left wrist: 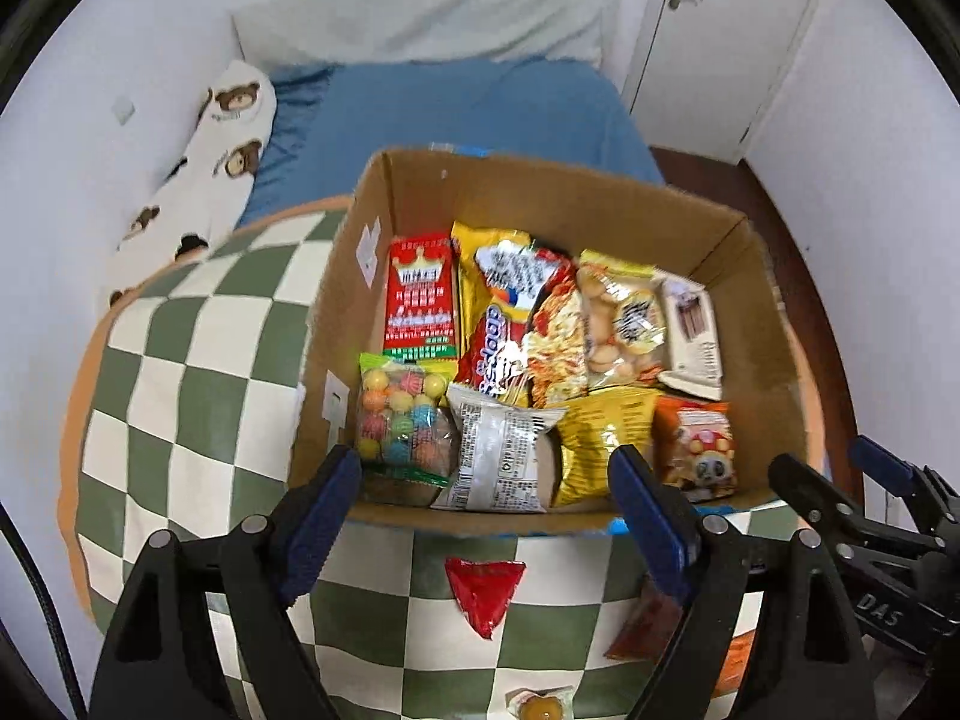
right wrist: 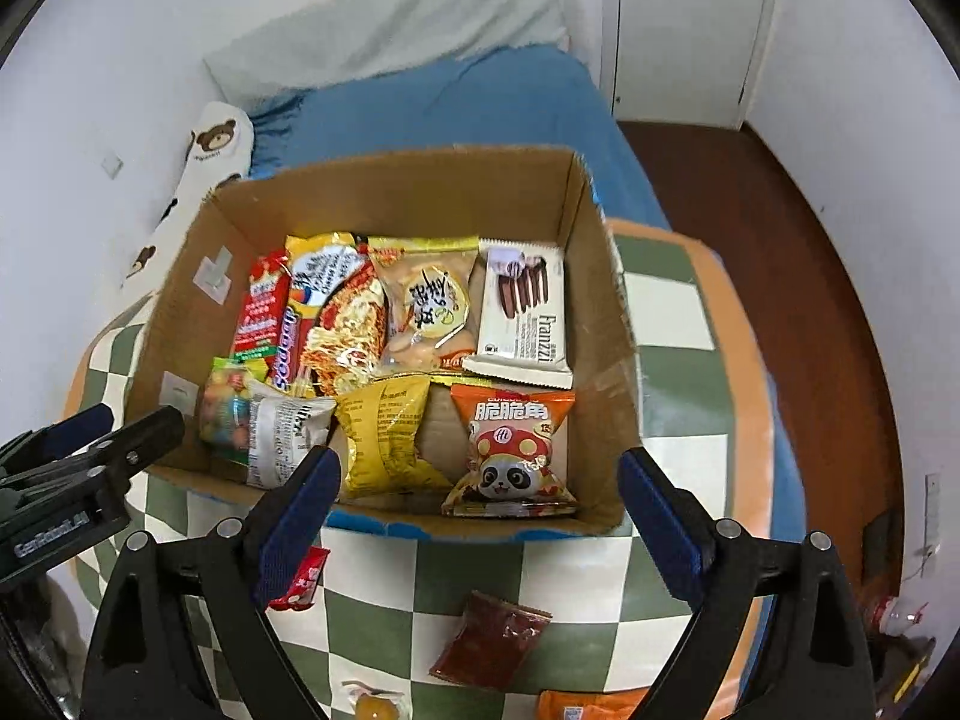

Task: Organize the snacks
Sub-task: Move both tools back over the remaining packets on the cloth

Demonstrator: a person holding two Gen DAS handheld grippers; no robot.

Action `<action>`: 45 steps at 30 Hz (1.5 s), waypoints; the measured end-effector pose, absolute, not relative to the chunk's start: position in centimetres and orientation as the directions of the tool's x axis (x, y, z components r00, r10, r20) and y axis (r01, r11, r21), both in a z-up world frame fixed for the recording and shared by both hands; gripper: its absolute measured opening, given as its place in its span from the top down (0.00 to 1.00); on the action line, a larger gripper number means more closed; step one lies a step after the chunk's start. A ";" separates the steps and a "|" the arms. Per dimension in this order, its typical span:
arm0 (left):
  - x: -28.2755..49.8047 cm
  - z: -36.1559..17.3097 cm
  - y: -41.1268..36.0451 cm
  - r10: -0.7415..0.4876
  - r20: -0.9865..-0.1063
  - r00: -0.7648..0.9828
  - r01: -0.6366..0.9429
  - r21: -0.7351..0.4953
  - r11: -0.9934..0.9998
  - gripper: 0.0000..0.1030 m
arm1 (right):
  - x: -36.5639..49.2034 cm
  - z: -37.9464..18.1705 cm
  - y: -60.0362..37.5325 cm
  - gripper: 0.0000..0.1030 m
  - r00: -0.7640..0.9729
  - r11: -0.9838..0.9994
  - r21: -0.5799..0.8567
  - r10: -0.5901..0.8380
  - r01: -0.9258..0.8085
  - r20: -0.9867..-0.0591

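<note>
Snacks filled the box (right wrist: 591, 312), which sat on the checked cloth (right wrist: 666, 312) with the blue bed (right wrist: 480, 102) behind it. Along the far row lay a red pack (left wrist: 420, 300), a noodle pack (right wrist: 342, 312), a biscuit bag (right wrist: 426, 306) and the white wafer pack (right wrist: 522, 315) at the right. In the near row, from the left, you had a candy bag (left wrist: 399, 414), a silver pack (left wrist: 501, 456), a yellow bag (right wrist: 384, 438) and the orange panda bag (right wrist: 516, 450) in the near right corner.

Your left gripper (left wrist: 486, 522) hung just above the near edge of the box, its jaws spread wide and holding nothing; the left finger stood over the candy bag's corner, the right one over the yellow bag. Your right gripper (right wrist: 480, 516) was likewise wide apart and empty, straddling the box's near right part, one finger by the silver pack and the other just outside the right wall.

On the cloth near you, outside the box, lay a red triangular packet (left wrist: 483, 591), a dark red sachet (right wrist: 492, 639), a small red pack (right wrist: 300, 579), a yellow-centred sweet (right wrist: 372, 705) and an orange pack (right wrist: 591, 705) at the near edge.
</note>
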State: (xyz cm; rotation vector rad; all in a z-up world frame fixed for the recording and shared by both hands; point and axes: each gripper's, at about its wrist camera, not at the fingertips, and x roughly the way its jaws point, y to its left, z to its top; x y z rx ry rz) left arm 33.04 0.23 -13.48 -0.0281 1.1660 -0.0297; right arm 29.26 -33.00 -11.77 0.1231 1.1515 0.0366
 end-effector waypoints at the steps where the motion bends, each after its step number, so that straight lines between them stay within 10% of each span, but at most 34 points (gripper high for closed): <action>1: 32.6 -12.9 0.1 -0.038 -0.912 0.408 0.015 -0.035 0.999 0.18 | 29.0 -11.4 -33.0 0.07 0.414 0.993 0.115 0.091 0.033 -0.906; 18: 25.6 -8.8 -0.6 -0.060 -0.873 0.484 0.054 -0.039 0.998 0.18 | 21.2 -6.0 -33.1 0.07 0.509 0.984 0.169 0.121 0.048 -0.852; 39: 20.4 -26.5 -8.1 0.002 -0.997 0.071 0.232 0.019 0.973 0.18 | 8.2 -28.7 -46.2 0.08 0.134 0.658 0.359 0.368 0.662 -0.920; 45: 21.1 -28.3 -10.4 0.024 -0.999 0.036 0.261 0.033 0.965 0.18 | 11.9 -30.8 -45.6 0.24 0.092 0.752 0.279 0.282 0.598 -0.955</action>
